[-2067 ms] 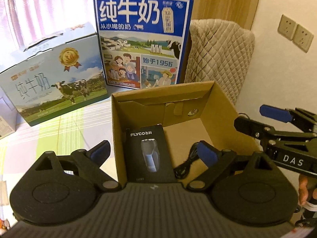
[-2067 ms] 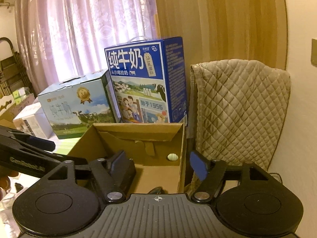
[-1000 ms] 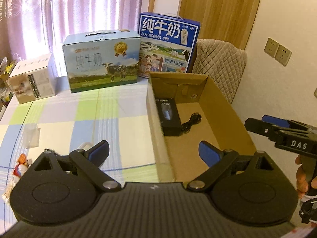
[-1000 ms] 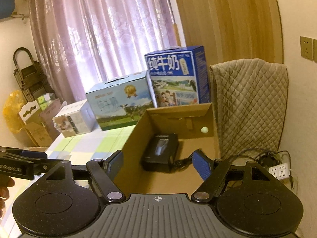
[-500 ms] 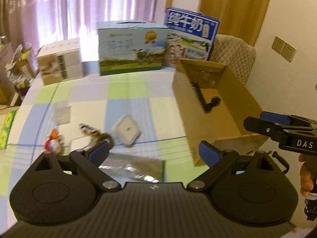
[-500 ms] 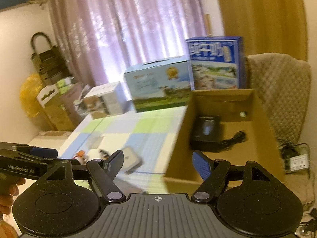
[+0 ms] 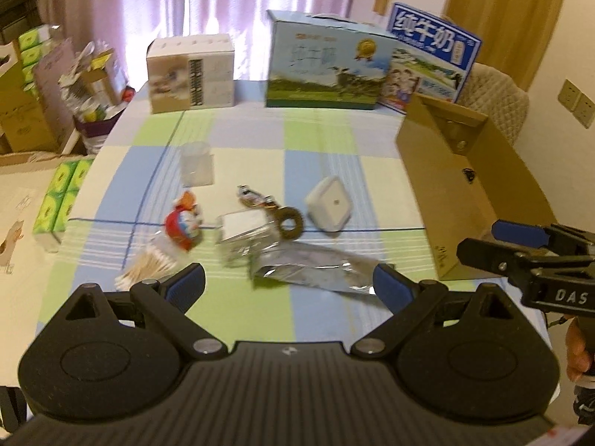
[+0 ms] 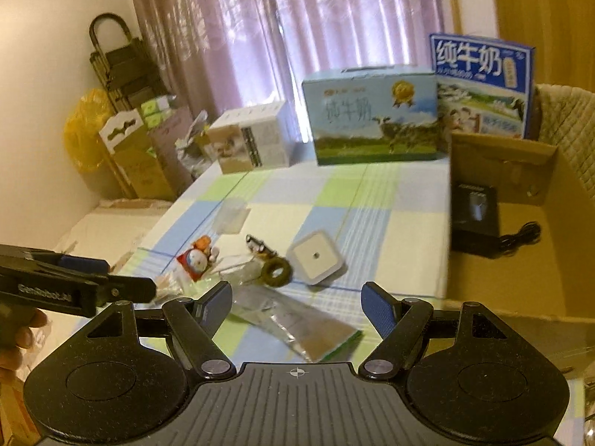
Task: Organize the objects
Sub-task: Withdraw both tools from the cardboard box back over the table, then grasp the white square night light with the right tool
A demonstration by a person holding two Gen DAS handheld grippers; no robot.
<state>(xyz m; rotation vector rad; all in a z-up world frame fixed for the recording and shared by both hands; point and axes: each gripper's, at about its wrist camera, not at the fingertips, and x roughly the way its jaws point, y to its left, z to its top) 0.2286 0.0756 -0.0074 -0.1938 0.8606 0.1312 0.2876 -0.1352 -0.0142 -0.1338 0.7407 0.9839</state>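
Cardboard is the material of the open box [image 8: 498,334] that stands at the right edge of the table [image 7: 319,141]; it is placed there to receive the loose things. Inside it already lie a black packet [image 8: 474,219] and a black cable [image 8: 520,236], against the far end. The rest waits in a group near the middle of the table: a white square case [image 7: 329,208], a brown ring [image 7: 290,223], a small toy figure [image 7: 184,225], a clear packet [image 7: 245,232], cotton swabs [image 7: 147,265] and, nearest the front edge, a silver foil pouch [image 7: 312,269].

The left gripper [image 7: 288,284] hangs above the front edge, its jaws wide apart and holding nothing; the foil pouch lies between them in its view. The right gripper [image 8: 295,303] is also spread wide and empty, just beside the box. I judge that both hover high to choose the next thing, probably the pouch.
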